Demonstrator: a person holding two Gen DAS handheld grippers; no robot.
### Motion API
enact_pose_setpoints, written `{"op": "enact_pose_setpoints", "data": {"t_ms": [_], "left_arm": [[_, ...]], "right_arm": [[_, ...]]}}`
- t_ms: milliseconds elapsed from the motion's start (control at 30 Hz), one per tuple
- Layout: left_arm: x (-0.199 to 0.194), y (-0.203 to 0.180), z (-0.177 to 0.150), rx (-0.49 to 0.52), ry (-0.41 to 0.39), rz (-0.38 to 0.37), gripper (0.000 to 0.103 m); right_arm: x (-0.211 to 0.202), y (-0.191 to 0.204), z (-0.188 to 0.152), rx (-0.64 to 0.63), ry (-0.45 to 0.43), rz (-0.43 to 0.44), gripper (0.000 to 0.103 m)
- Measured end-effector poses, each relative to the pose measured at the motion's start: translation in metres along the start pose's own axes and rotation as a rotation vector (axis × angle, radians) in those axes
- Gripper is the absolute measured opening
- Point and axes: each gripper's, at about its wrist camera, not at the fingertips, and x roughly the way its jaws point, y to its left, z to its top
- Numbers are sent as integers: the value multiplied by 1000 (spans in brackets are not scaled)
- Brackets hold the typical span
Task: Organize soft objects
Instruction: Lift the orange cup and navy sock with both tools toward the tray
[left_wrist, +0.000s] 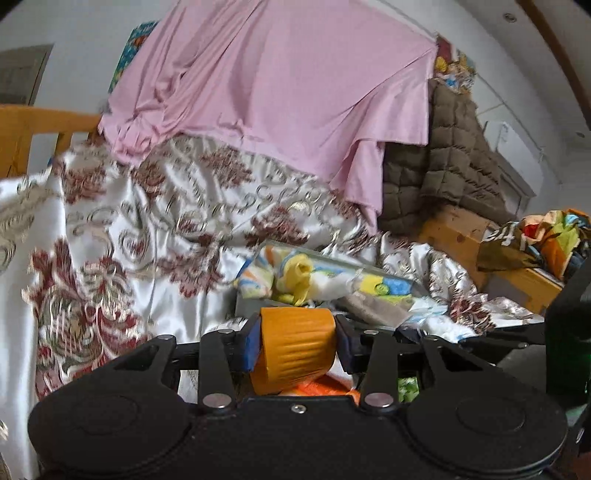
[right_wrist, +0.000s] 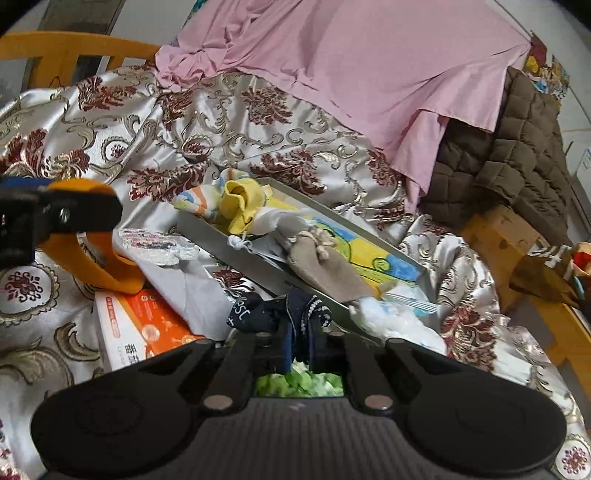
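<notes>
The orange sock (left_wrist: 297, 347) is clamped in the left gripper (left_wrist: 298, 341); the right gripper (right_wrist: 298, 332) pinches a navy sock (right_wrist: 258, 314) near the grey tray (right_wrist: 258, 258).

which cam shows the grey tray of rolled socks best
The right wrist view: the grey tray lies almost whole, wall and rolled socks clear. The left wrist view shows only its far part, the rest behind the left gripper.

Left matte-black two-finger gripper (left_wrist: 297, 341): blue finger pads (left_wrist: 249, 345), scissor-link arms, silver pivot pins, two round hub covers. Right matte-black gripper (right_wrist: 297, 338): same linkage, ribbed grey centre panel.
</notes>
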Motion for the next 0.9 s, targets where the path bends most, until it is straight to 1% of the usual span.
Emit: {"op": "enact_pose_setpoints", "data": {"t_ms": [133, 267, 400, 533, 667, 833, 900], "left_arm": [[-14, -11, 5, 42, -39, -43, 40], [-21, -21, 3, 69, -41, -73, 40], [-26, -25, 1, 75, -43, -80, 40], [-36, -33, 3, 131, -69, -80, 40], [-42, -41, 3, 194, -83, -75, 40], [-33, -46, 18, 210, -76, -69, 40], [-21, -44, 26, 189, -72, -61, 40]], "right_arm": [[-20, -8, -3, 17, -16, -7, 8], [-42, -13, -7, 18, -34, -11, 8], [-62, -17, -12, 22, -52, -12, 8], [-75, -22, -21, 30, -61, -7, 8], [-75, -28, -26, 34, -70, -3, 8], [-58, -41, -17, 49, -107, 4, 8], [-47, -47, -10, 60, -125, 3, 9]]}}
